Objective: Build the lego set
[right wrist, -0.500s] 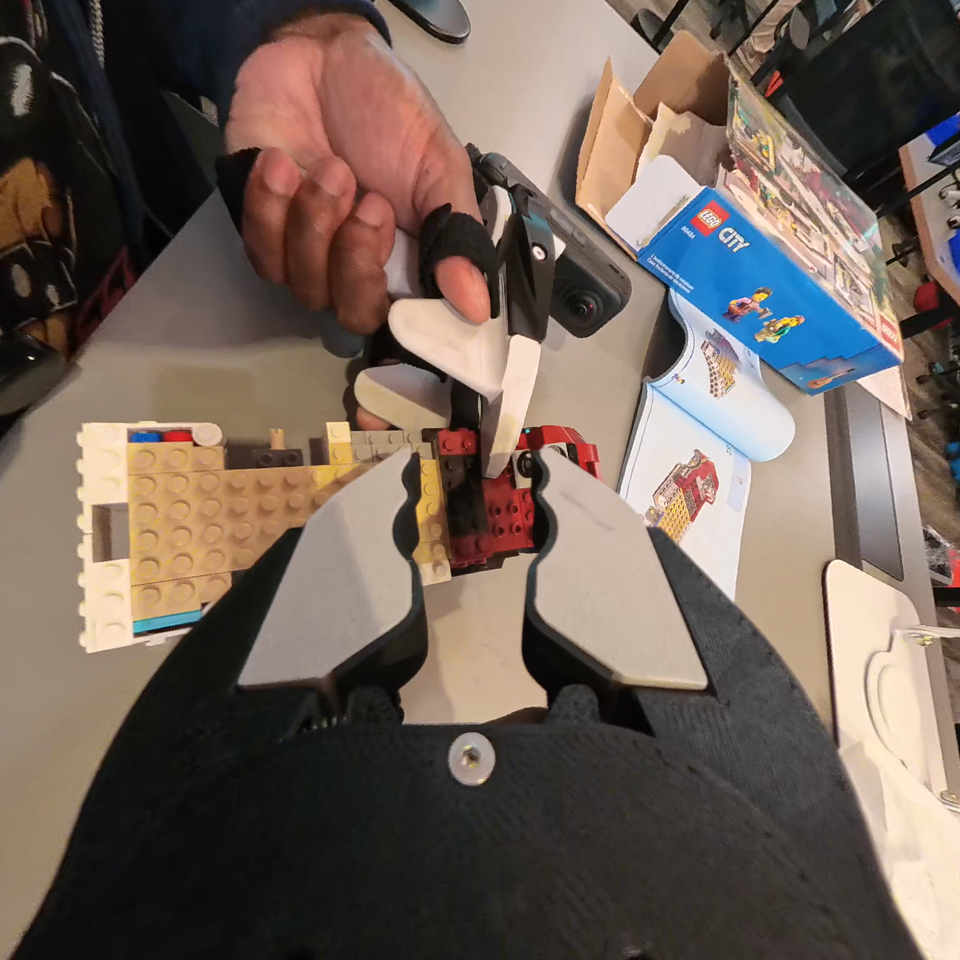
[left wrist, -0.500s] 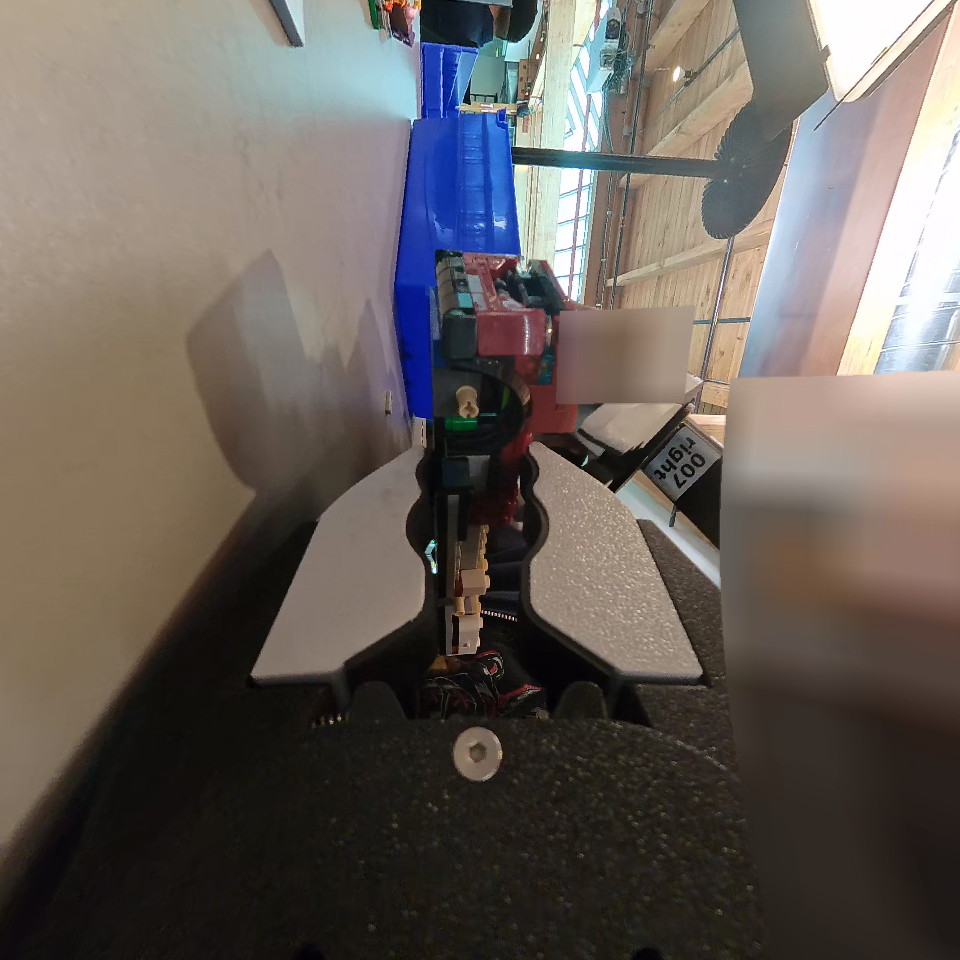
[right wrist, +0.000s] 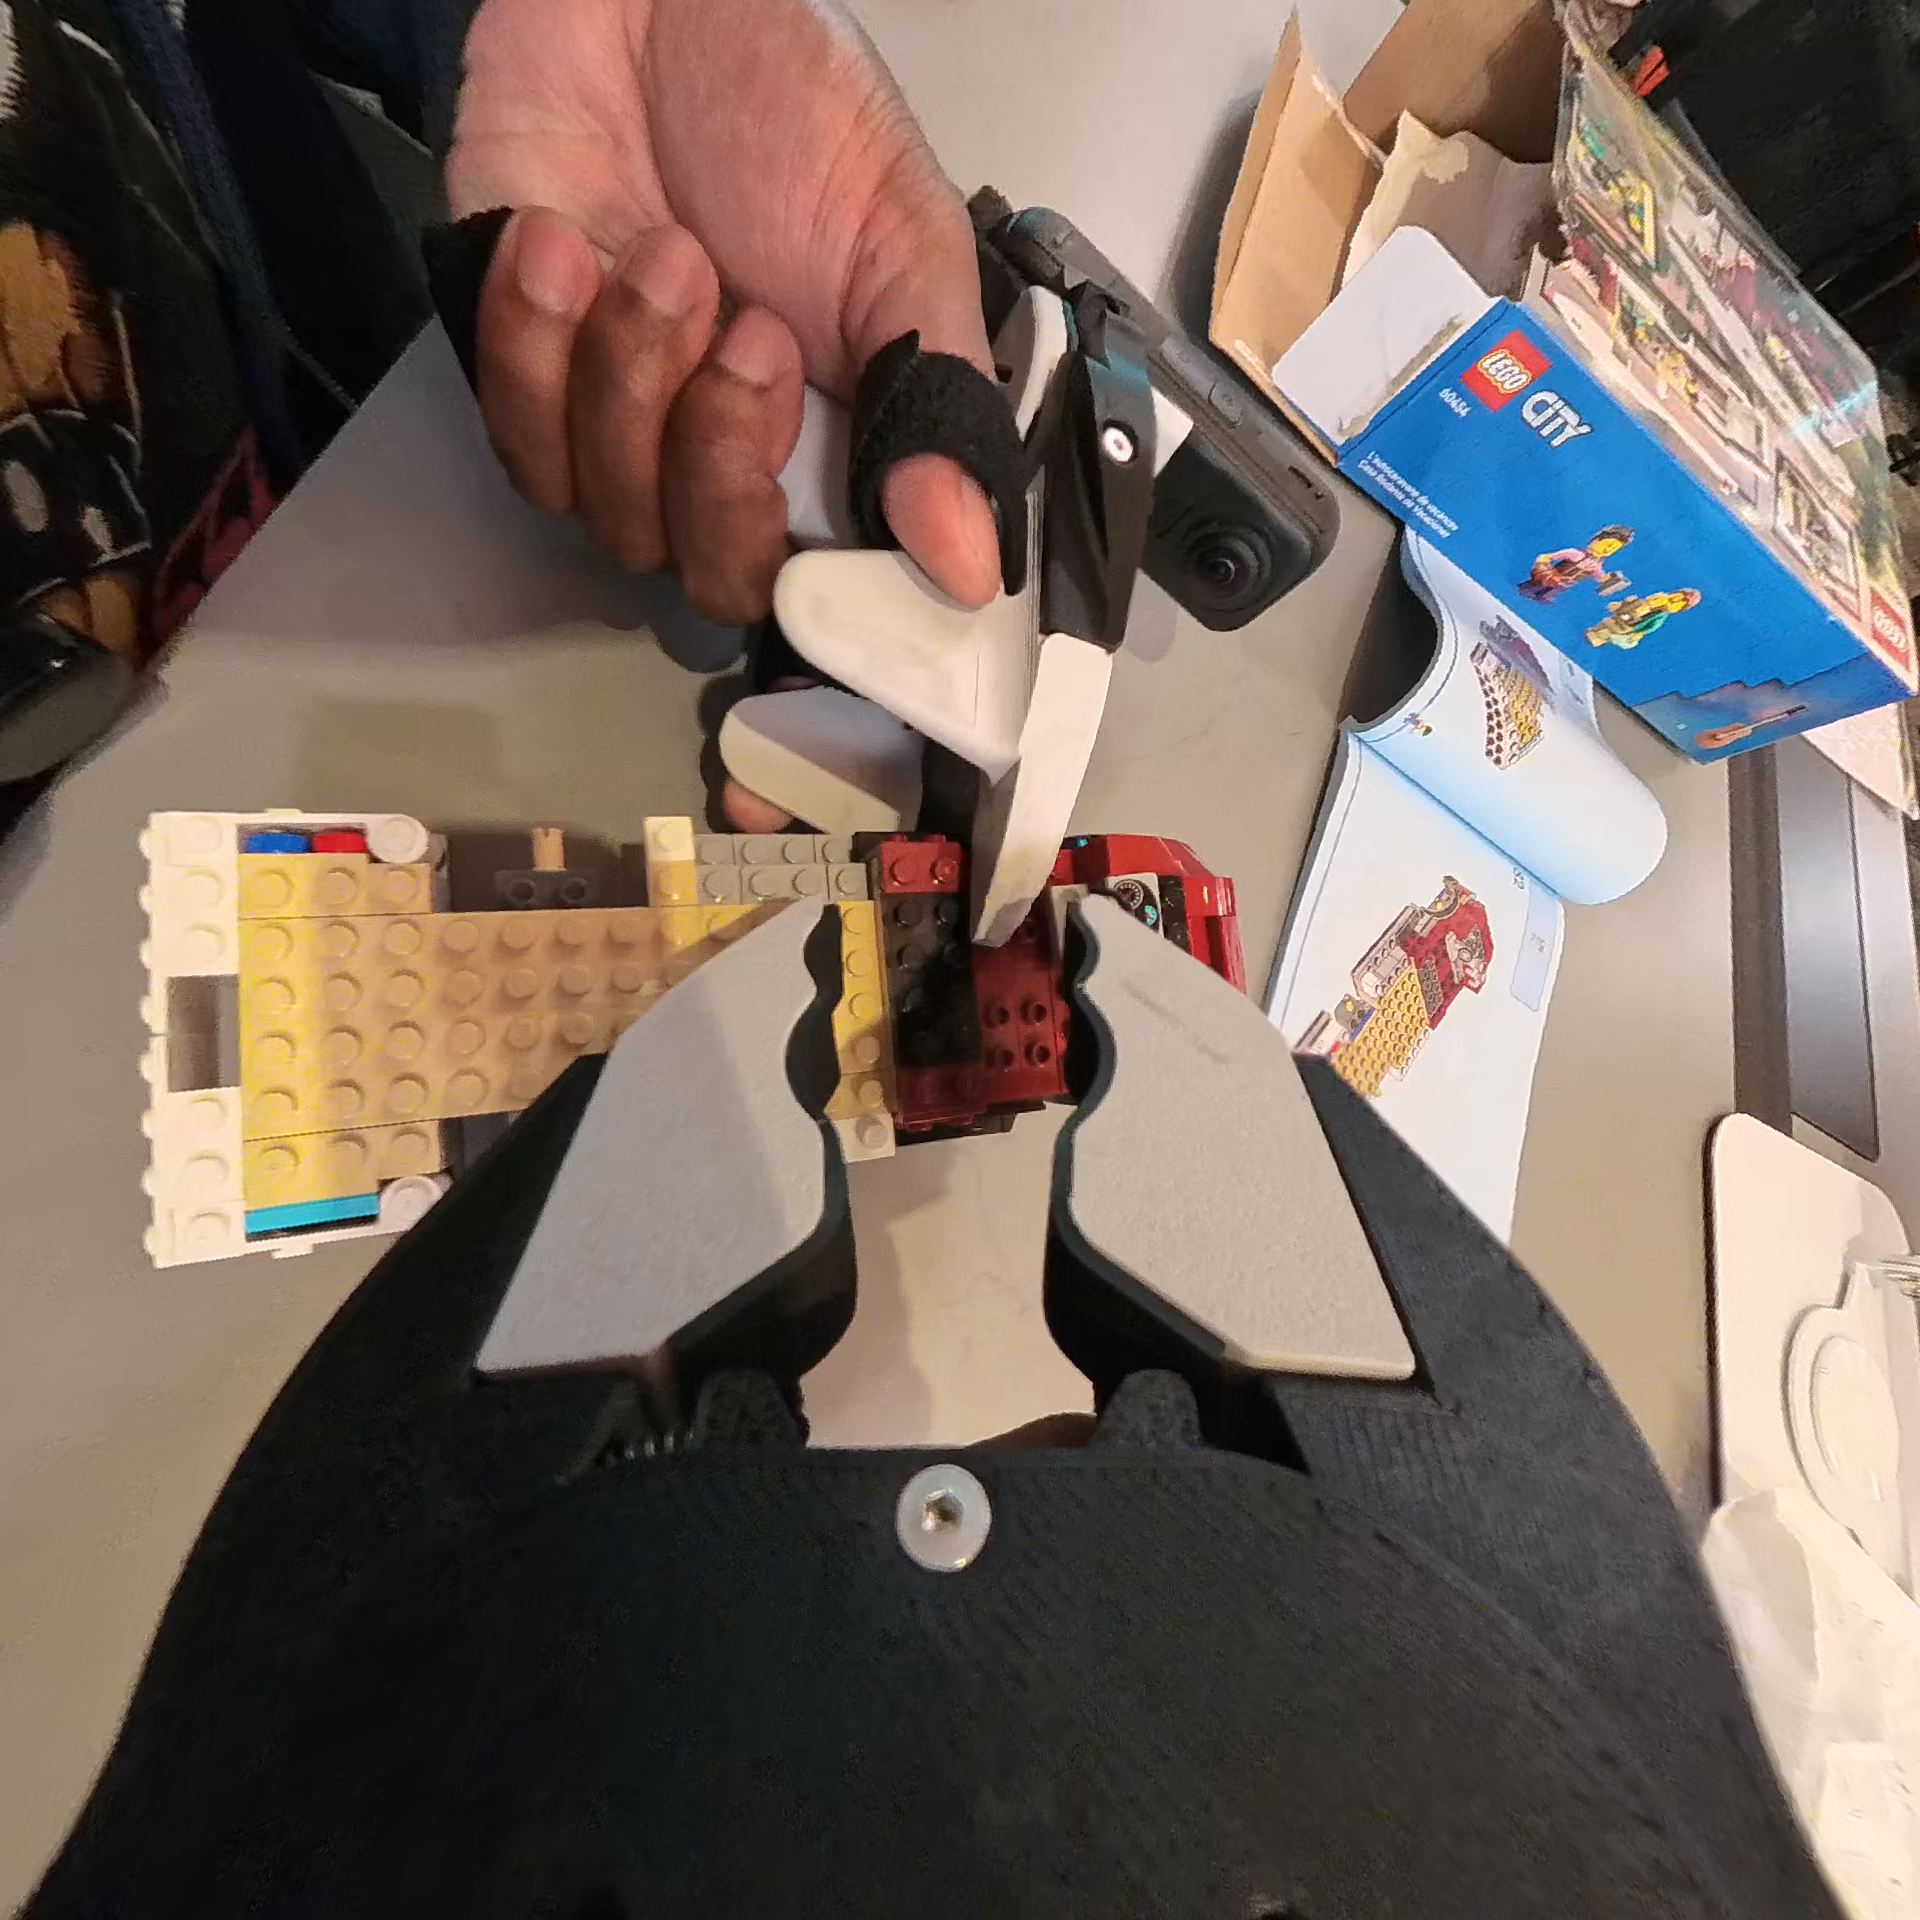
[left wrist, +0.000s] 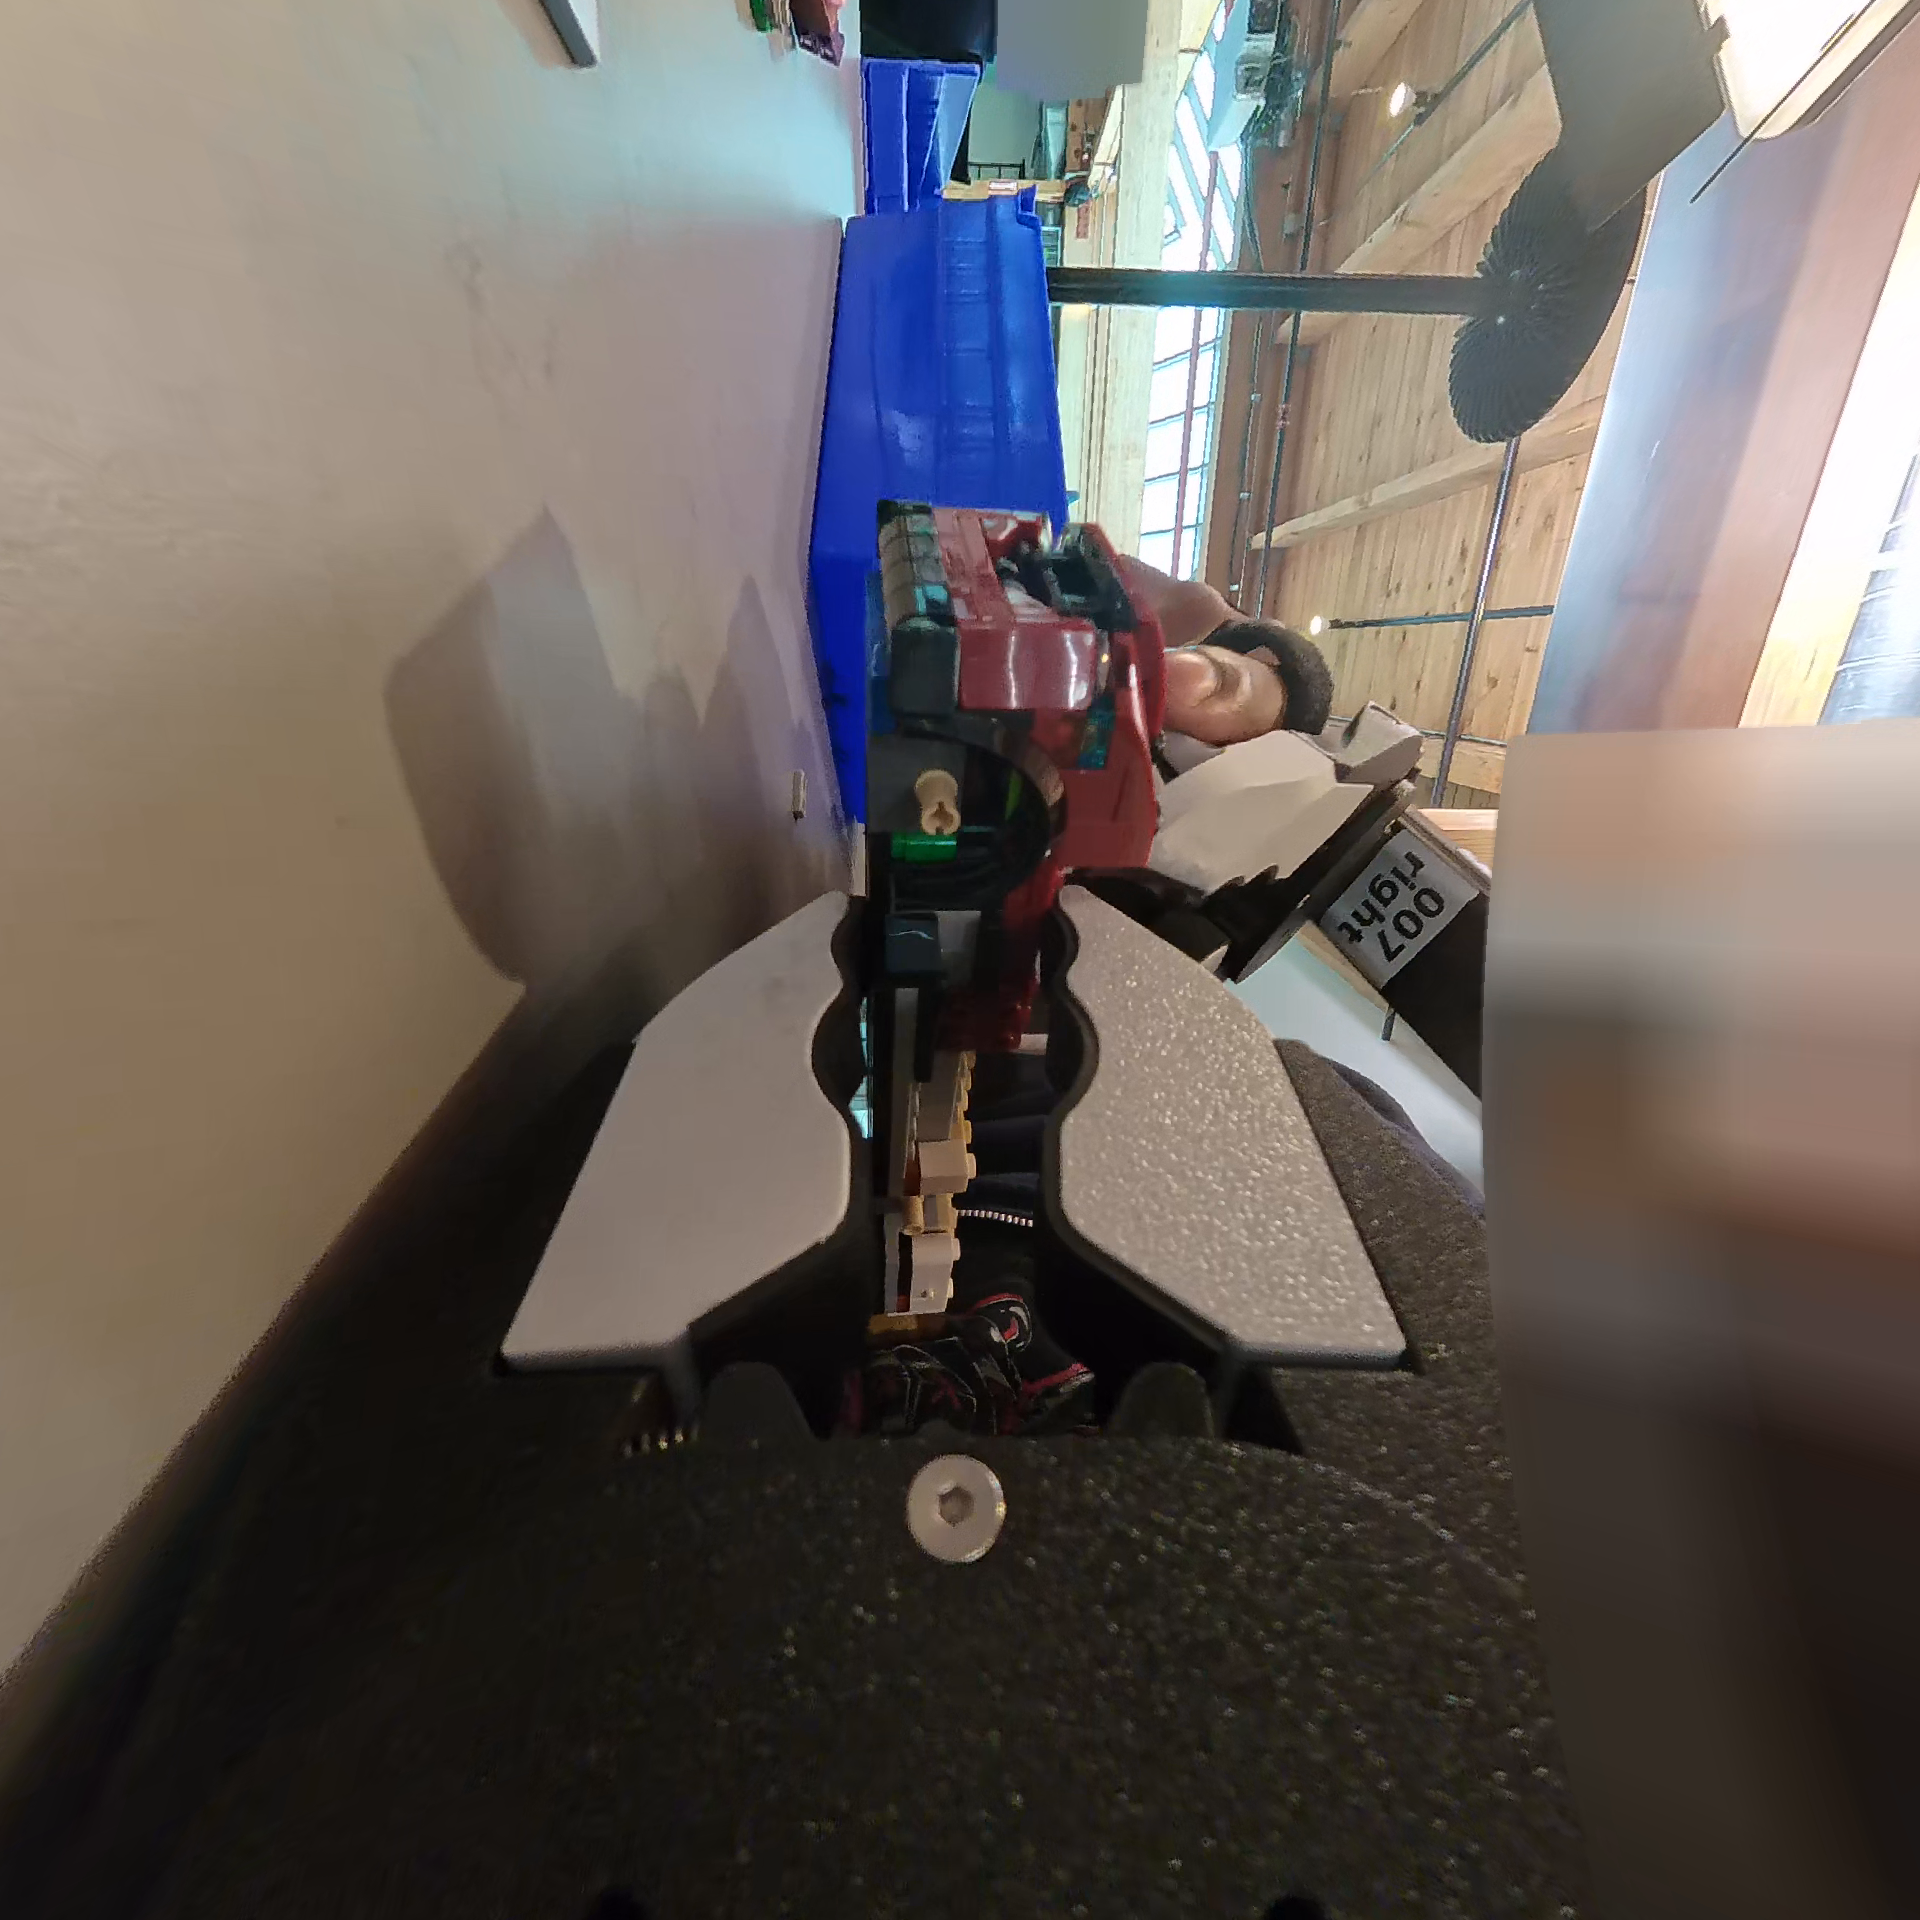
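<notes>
Both grippers (left wrist: 956, 935) (right wrist: 940, 956) straddle brick-built truck (right wrist: 416, 1008), contact unclear.

The brick model (right wrist: 582, 997) wore a tan studded floor, a white rim, dark red and black bricks at its front, a brighter red nose, grey plates along one edge and a teal strip at a corner (one blue and one red stud sat at the far end). The table (right wrist: 364, 665) was plain grey. The box (right wrist: 1621, 520) was blue with bright pictures, the booklet (right wrist: 1455, 935) pale blue and white. The bin (left wrist: 940, 416) was deep blue. Both grippers had grey fingers (right wrist: 717, 1122) on black bodies.
</notes>
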